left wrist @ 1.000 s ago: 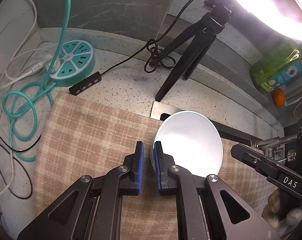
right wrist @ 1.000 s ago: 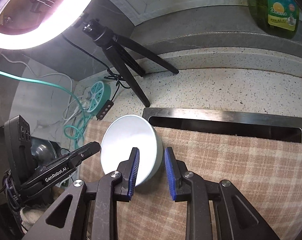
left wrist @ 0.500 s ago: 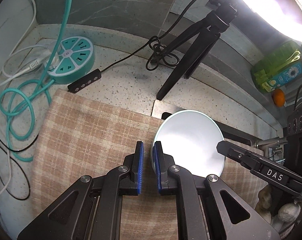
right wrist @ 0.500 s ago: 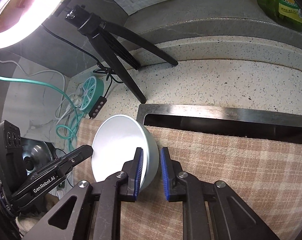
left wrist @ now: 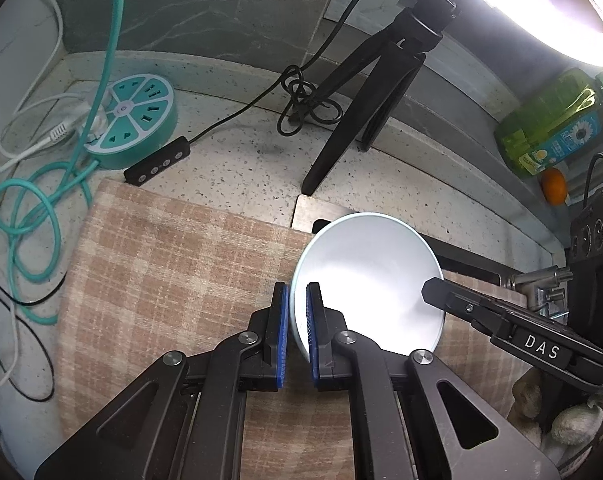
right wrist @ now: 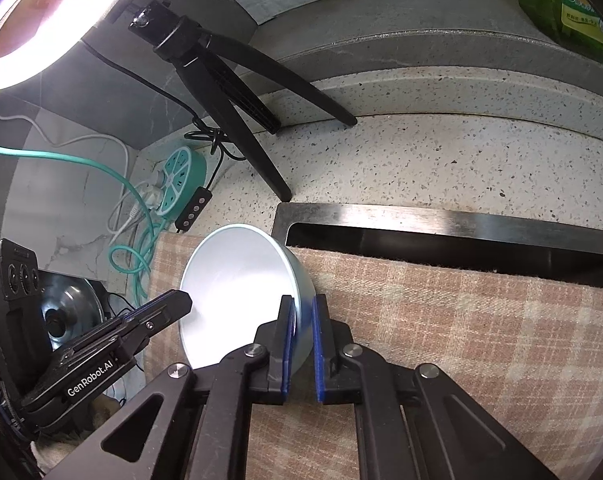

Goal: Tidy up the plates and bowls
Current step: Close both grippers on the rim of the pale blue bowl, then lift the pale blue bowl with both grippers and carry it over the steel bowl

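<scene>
- Pale blue-green round bowl (left wrist: 367,276) with a white inside: held tilted above the beige checked cloth (left wrist: 173,264), gripped at two opposite spots on its rim. It sits near the corner of the steel sink rim (right wrist: 441,218).
- My left gripper (left wrist: 297,330): its blue-padded fingers (left wrist: 282,332) pinch the bowl's rim, one pad outside the wall and one inside.
- My right gripper (right wrist: 302,346): fingers have just been closing, and I now see them clamped on the rim at the far side of the bowl, the wall between the pads.
- In the left view the right gripper's black finger reaches over the bowl's far edge; in the right view the left gripper's finger does the same from the other side.
- The cloth covers the speckled stone surface (left wrist: 253,168) and drapes over part of the sink opening.
- Behind it: a black tripod (left wrist: 365,92) carrying a lit ring lamp (right wrist: 33,20), a round teal power strip (left wrist: 135,120) with teal and white cables, a small black inline controller (left wrist: 157,161).
- On the ledge at the back right: a green dish soap bottle (left wrist: 553,124) and a small orange fruit (left wrist: 554,191).
</scene>
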Available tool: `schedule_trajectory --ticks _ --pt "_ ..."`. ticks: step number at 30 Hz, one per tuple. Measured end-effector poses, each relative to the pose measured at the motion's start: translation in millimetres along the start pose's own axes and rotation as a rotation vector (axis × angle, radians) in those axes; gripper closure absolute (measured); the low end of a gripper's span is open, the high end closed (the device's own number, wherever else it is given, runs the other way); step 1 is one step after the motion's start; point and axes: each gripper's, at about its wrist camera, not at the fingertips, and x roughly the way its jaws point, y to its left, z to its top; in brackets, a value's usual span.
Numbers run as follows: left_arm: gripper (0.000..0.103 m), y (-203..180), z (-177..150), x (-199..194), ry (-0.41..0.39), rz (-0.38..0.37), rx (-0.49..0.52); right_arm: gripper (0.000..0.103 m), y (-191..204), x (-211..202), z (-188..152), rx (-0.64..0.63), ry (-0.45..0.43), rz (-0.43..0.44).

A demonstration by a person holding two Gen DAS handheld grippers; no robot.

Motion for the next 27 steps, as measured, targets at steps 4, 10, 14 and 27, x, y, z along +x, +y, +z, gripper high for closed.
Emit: schedule_trajectory --ticks 4,10,14,27 --pt "0.096 -1.3 -1.2 -0.9 0.002 -0.006 -0.008 0.095 -0.3 -1.9 0.0 0.001 0.0 -0.002" --pt "0.096 -4.1 -4.9 -10.7 -0.007 -0.01 -0.015 0.095 1.4 -8.1 -1.0 0.0 0.002 -0.002" --pt "0.096 -4.7 -7.4 -20.3 -0.017 -0.019 -0.024 0.095 3.2 -15.1 -2.5 -0.002 0.004 0.007" --pt "0.096 -8.7 -28.8 -66.5 -0.087 -0.027 -0.043 0.095 23.5 -54.1 -18.5 -0.057 -0.014 0.041"
